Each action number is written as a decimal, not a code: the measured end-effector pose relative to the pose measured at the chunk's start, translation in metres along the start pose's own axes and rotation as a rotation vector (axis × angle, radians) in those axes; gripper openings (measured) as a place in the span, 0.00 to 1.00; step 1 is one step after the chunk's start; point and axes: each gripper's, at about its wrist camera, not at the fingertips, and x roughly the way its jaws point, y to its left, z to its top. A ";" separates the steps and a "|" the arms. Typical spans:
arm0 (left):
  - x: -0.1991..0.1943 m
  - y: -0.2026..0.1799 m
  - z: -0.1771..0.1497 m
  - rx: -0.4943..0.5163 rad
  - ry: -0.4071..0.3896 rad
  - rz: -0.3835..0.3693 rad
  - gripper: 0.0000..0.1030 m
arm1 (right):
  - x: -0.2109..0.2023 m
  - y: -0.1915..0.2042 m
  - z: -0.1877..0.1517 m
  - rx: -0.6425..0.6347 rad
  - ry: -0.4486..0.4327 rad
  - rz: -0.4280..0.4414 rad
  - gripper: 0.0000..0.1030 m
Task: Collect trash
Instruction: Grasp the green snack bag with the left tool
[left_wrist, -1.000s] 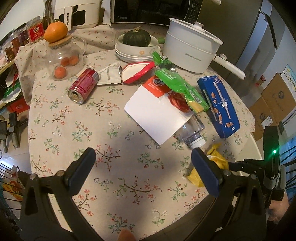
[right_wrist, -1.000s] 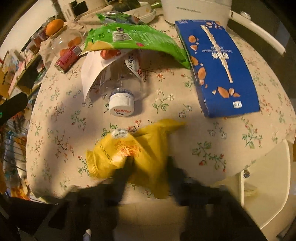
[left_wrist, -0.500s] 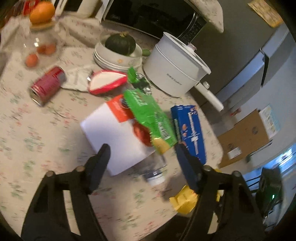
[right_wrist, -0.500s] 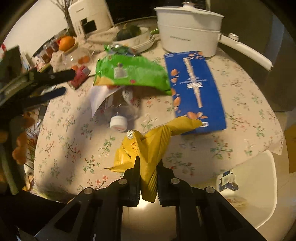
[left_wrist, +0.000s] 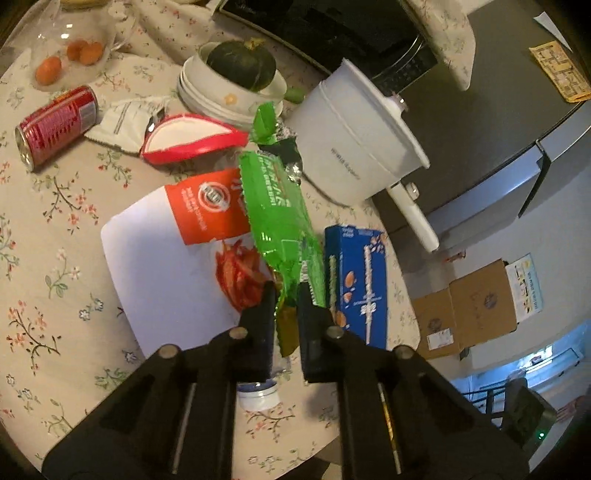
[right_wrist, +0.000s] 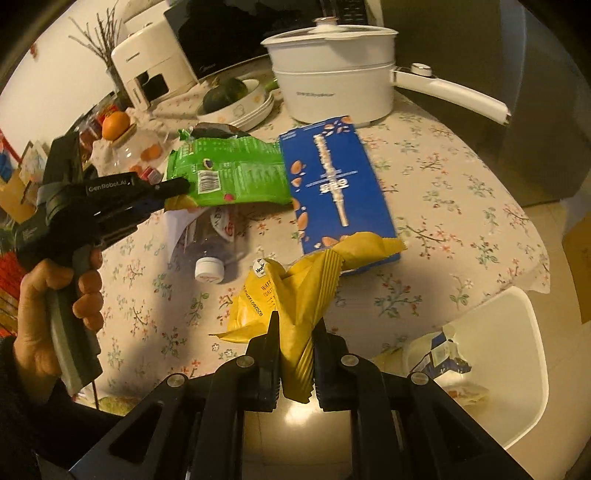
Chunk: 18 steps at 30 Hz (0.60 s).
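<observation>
Trash is scattered over the floral-cloth counter (left_wrist: 55, 229): green snack wrapper (left_wrist: 280, 221) with a barcode on its back, yellow wrapper (right_wrist: 295, 295) with partial print "WAFF" and "SALT", blue almond-picture box (left_wrist: 364, 280) whose lettering is too small to read, red can (left_wrist: 55, 127) on its side with unreadable label, white card with an orange printed panel (left_wrist: 207, 206), clear bottle with white cap (right_wrist: 209, 268) lying under the green wrapper. Left gripper (left_wrist: 286, 295) has just been closing, jaws now narrow and pinching the near end of the green wrapper; the rest of the wrapper lies over the card and bottle, just beside the blue box. In the right wrist view the same left gripper (right_wrist: 177, 186), marked "GenRoboAI" on its body, is held by a hand (right_wrist: 55, 295). Right gripper (right_wrist: 295, 325) is clamped narrow on the yellow wrapper, which is lifted off the cloth near the counter edge, its top overlapping the blue box in view. White pot (right_wrist: 332, 88) carries small grey branding, illegible. White bin (right_wrist: 509, 354) below the counter edge holds some packaging
</observation>
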 end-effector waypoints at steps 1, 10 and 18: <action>-0.005 -0.004 0.000 0.012 -0.014 -0.005 0.10 | -0.002 -0.003 0.000 0.010 -0.005 0.005 0.14; -0.043 -0.031 -0.002 0.118 -0.113 -0.037 0.06 | -0.031 -0.025 0.001 0.085 -0.083 0.044 0.14; -0.066 -0.045 -0.004 0.164 -0.165 -0.099 0.06 | -0.053 -0.044 0.000 0.145 -0.143 0.056 0.14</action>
